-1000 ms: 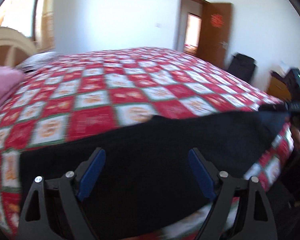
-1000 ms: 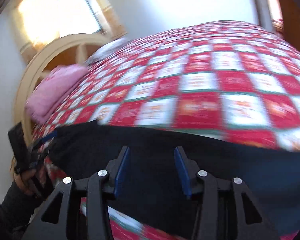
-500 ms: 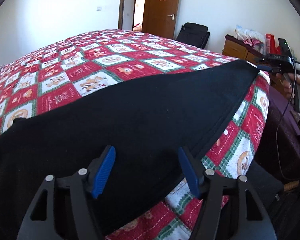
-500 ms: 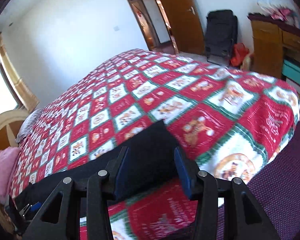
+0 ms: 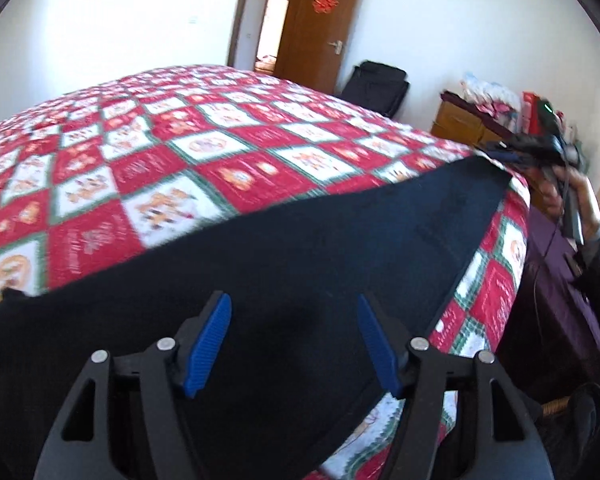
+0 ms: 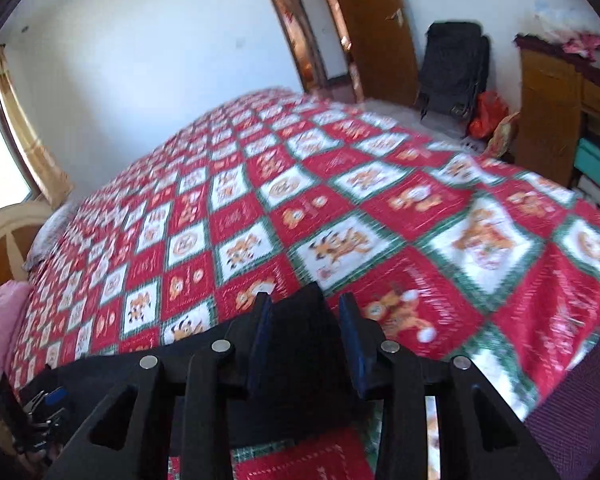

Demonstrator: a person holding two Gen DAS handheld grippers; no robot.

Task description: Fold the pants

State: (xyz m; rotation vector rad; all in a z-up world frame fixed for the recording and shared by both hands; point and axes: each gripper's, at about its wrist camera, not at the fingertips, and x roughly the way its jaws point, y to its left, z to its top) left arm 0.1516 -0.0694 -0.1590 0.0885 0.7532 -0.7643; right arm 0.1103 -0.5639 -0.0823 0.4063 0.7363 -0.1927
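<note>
The plain black cloth pants point(image 5: 300, 264) lie flat and smooth along the near edge of the red-and-white checked quilt point(image 5: 148, 184). The left gripper point(image 5: 294, 344) hovers apart above them; the right gripper point(image 6: 304, 344), at the three o'clock end, is closing around a corner.

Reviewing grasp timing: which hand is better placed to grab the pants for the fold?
Right. The right gripper has its closing jaws around the pants at their corner, while the left gripper hangs open over flat mid-cloth with no edge between its jaws.
</note>
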